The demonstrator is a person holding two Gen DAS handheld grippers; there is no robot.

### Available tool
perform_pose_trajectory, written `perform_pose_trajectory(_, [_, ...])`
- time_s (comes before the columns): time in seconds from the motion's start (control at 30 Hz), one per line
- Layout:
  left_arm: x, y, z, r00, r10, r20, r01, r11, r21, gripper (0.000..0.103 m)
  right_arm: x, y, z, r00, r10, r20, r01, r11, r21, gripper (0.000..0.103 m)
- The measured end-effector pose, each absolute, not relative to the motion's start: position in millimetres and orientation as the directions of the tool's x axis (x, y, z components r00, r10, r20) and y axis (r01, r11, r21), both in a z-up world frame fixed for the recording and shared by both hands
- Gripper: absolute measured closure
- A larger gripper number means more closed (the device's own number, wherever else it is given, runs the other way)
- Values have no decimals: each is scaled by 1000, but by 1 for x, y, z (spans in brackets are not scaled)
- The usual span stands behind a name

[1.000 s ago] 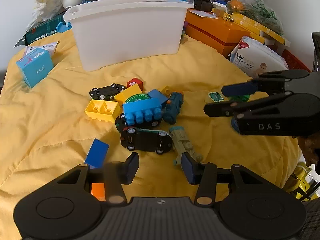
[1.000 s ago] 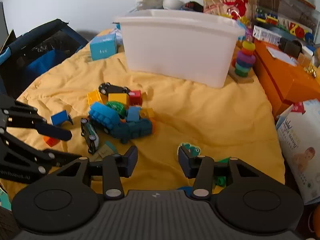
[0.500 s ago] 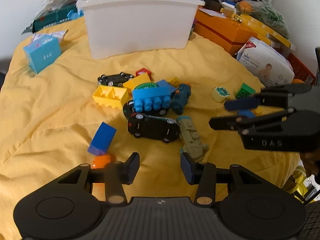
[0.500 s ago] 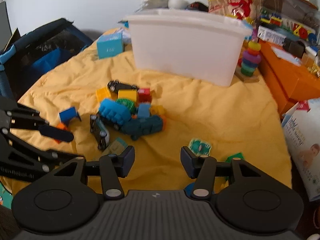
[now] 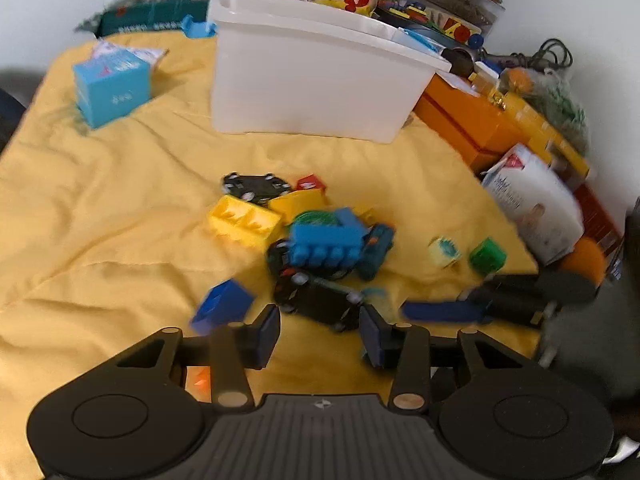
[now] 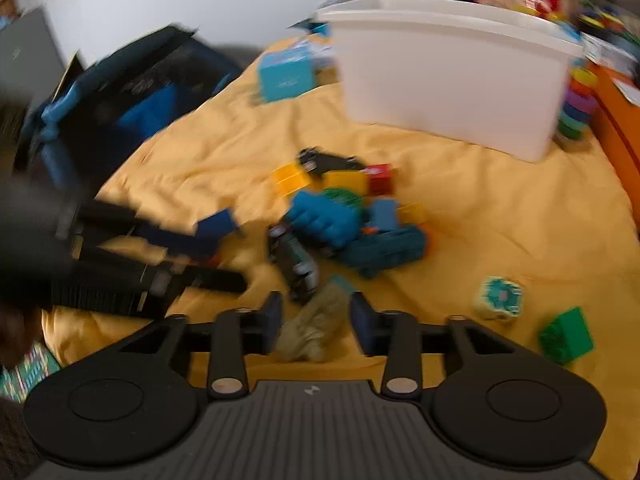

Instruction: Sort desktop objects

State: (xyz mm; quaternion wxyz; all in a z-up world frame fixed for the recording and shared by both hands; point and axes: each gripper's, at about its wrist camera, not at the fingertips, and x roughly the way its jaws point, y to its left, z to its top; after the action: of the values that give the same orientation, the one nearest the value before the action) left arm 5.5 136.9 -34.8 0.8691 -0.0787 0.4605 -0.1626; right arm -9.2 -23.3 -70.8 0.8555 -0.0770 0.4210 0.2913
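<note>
**Toy pile under both claws**

Before the left claw (image 5: 318, 330), jaws apart after narrowing and gripping nothing, lies the black toy car (image 5: 318, 300) on the yellow cloth (image 5: 100, 220); the white bin (image 5: 316, 76) stands behind (everything blurred). From the right wrist, the right claw (image 6: 316, 320) gapes around an olive toy (image 6: 316, 330), pads not pressing; the green block (image 6: 566, 338) lies right.

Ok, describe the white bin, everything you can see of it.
The white bin is a plain rectangular tub of matte, slightly translucent-looking plastic with a thick rolled rim and walls that taper toward the base. It stands upright on the yellow cloth behind the toy pile, open, with no lid. Its inside is hidden from both views. An orange box sits close at its right; whether they touch is unclear. Neither gripper is near it.
</note>
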Motion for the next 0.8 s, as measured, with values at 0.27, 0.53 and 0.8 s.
perform_pose_trajectory(0.27, [41, 124, -55, 462, -356, -813, 132, 933, -334, 51, -7, -47, -69, 563, 322, -761, -498, 867, -2, 61])
perform_pose_trajectory(0.53, [42, 121, -56, 478, -363, -799, 207, 931, -299, 53, -8, -52, -70, 570, 315, -759, -475, 880, 10, 58])
perform_pose_trajectory(0.8, [19, 140, -57, 431, -417, -800, 244, 908, -341, 78, -5, -39, -52, 635, 363, -682, -532, 846, -46, 59])
